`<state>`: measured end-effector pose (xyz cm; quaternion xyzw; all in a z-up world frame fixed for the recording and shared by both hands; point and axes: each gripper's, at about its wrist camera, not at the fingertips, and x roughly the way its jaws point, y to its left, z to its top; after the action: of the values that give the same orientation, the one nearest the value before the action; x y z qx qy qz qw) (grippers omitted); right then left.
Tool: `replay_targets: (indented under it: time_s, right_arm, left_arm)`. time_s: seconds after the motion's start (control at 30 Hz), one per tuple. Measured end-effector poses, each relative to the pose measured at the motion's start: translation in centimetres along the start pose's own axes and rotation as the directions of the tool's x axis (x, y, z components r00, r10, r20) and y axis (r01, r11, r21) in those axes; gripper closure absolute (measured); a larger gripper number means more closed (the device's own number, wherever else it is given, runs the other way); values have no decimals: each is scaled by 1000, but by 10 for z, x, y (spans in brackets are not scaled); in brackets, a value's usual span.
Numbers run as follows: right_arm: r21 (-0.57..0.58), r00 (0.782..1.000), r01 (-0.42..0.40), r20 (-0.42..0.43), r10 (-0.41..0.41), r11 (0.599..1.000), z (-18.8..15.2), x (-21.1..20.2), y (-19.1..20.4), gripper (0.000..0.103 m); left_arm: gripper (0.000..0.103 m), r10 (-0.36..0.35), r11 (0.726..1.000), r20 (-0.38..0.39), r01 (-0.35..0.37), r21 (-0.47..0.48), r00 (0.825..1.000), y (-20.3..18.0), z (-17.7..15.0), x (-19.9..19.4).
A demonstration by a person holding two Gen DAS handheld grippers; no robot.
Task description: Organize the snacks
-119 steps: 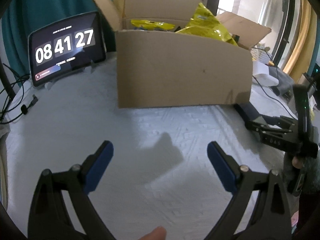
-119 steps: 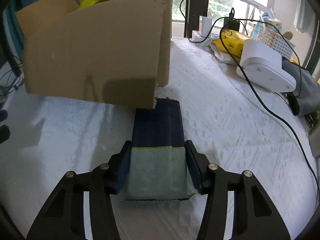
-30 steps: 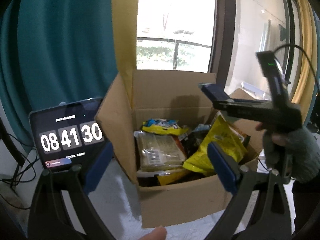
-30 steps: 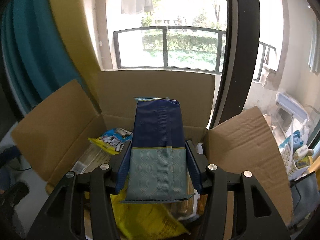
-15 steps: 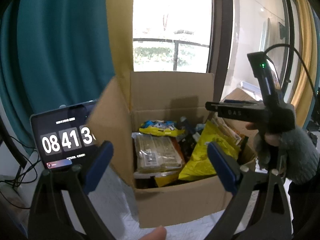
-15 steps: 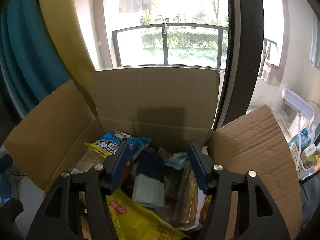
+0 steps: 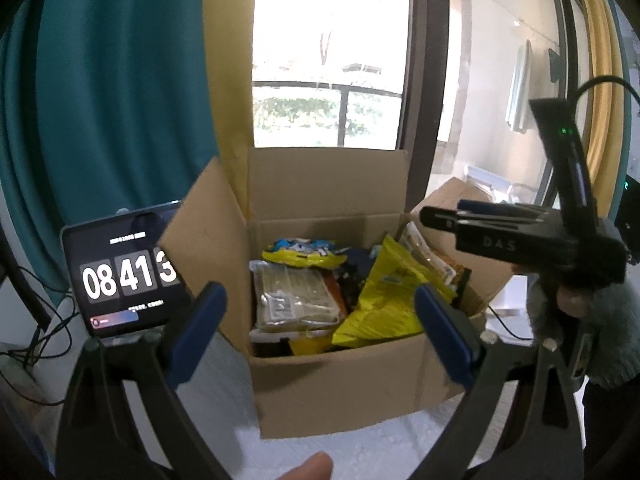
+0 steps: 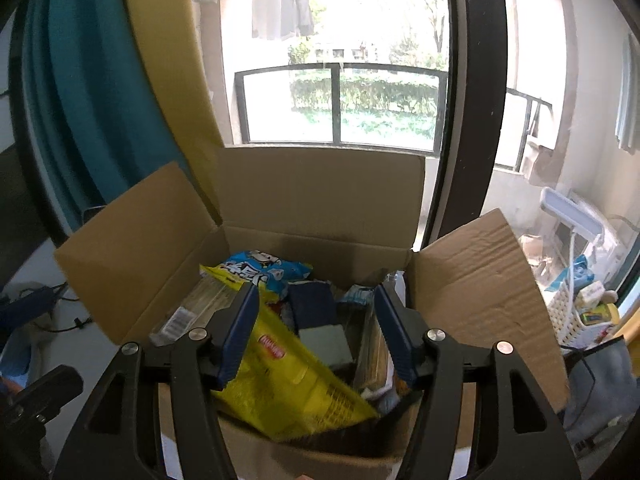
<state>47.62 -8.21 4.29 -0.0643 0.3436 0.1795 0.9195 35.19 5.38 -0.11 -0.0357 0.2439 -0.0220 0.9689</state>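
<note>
Tablet clock (image 7: 124,276) stands left of the cardboard box (image 7: 344,384). Left gripper (image 7: 320,336) is released and empty. Box holds many snacks, the blue packet (image 8: 316,320) among them. Right gripper (image 8: 316,332) hangs above it, released, empty. Packing appears largely done.

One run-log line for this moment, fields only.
left gripper: open, empty | right gripper: open, empty, above brown cardboard box | navy-and-pale-green snack packet: lying in box among snacks | large yellow crisp bag: in box
</note>
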Motion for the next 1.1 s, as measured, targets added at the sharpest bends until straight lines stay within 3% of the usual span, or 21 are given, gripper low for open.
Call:
replay_targets:
  time_s: [0.5, 1.1]
  right_arm:
    - [-4, 999, 4, 32, -4, 1000, -49, -70, 14, 40]
    - [-4, 993, 56, 100, -55, 998, -122, -160, 40, 40]
  left_arm:
    - [7, -28, 999, 12, 28, -46, 1000, -18, -29, -48]
    - [7, 42, 998, 62, -38, -57, 997, -29, -79, -124]
